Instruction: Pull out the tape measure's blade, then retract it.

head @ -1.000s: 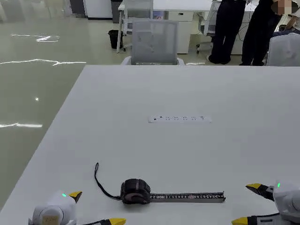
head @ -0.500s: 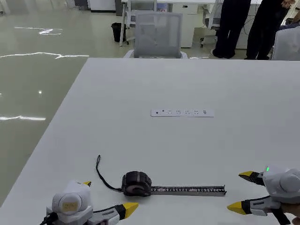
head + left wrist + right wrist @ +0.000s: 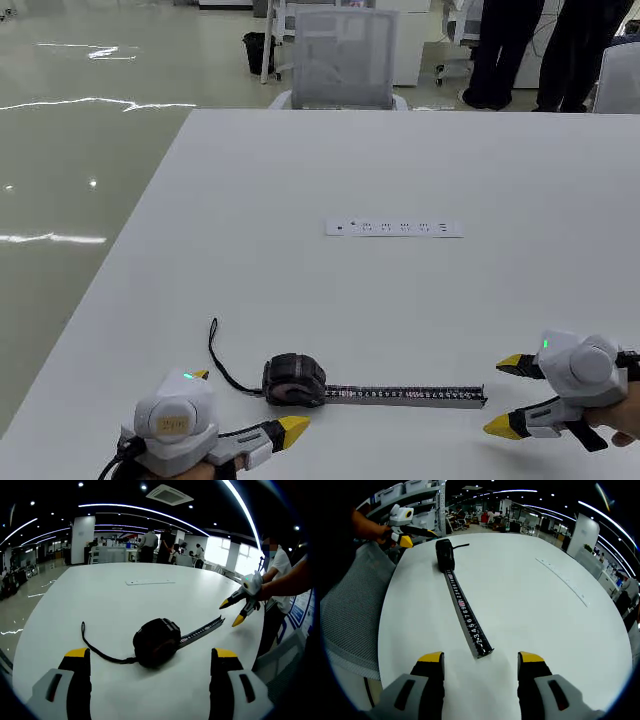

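Observation:
A black tape measure [image 3: 294,379] lies on the white table [image 3: 400,170] near the front edge, its blade [image 3: 405,396] pulled out to the right and lying flat. A black wrist strap [image 3: 225,360] trails off its left side. My left gripper [image 3: 248,414] stands open just left and in front of the case [image 3: 156,641], touching nothing. My right gripper [image 3: 510,395] is open a short way right of the blade's tip [image 3: 483,652], with nothing between its yellow-tipped fingers [image 3: 431,658].
A white power strip [image 3: 393,228] lies mid-table. A grey mesh chair [image 3: 345,60] stands at the table's far edge, with people standing behind it at the right [image 3: 505,50]. A shiny floor lies to the left [image 3: 70,150].
Both grippers have come forward toward the tape measure, the left near the case and the right near the blade tip. The head view has tilted down a little; the tape measure has not moved.

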Demonstrator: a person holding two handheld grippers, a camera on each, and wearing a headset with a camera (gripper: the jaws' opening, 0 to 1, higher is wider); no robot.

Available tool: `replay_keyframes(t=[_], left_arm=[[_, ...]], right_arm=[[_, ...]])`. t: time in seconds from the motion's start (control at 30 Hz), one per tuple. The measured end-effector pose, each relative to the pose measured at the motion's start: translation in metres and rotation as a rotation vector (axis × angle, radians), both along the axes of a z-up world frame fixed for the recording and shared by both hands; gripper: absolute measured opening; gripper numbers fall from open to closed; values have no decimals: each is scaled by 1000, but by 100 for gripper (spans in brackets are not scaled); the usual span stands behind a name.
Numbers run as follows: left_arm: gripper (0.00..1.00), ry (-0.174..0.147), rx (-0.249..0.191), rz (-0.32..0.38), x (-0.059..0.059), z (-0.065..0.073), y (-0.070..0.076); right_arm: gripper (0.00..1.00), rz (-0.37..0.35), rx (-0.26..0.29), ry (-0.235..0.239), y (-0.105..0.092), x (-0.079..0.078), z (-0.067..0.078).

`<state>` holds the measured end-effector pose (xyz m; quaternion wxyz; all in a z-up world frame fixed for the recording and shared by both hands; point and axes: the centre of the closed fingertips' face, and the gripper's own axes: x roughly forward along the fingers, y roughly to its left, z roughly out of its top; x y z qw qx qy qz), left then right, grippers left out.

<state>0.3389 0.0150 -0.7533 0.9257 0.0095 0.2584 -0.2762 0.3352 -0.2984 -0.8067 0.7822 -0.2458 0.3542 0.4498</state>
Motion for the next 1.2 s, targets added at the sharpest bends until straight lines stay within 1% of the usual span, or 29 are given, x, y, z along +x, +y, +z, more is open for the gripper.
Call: replay_keyframes(t=[0.1,0.17,0.4,0.43,0.5,0.57,0.63,0.73,0.83,1.0,1.2], left_arm=[[99,-1,3,-5,3,-1,-5],[99,-2,9,-10,5,-2,-9],[99,-13,25,0,13,-3,-20],[99,-12,27,4,14,-3,-20],[99,-6,18,9,14,-5,-23],[99,0,15,9,13,-7,-26],[99,-6,21,10,14,-8,-28],[99,1,22,16,15,-10,-30],[99,6,24,25,17,-14,-32],[99,8,27,41,19,-15,-34],[99,10,32,56,23,-18,-36]], right_arm=[[57,30,-18,19,2,1,-3],[54,66,-50,26,2,1,-8],[47,121,-81,52,7,1,-13],[46,131,-89,54,7,1,-14],[44,158,-109,60,7,0,-15],[41,171,-116,65,8,-1,-15],[39,177,-120,69,8,0,-16],[36,187,-128,76,9,1,-18],[30,190,-135,79,8,2,-19],[27,192,-145,91,8,3,-23],[22,224,-175,91,9,4,-26]])
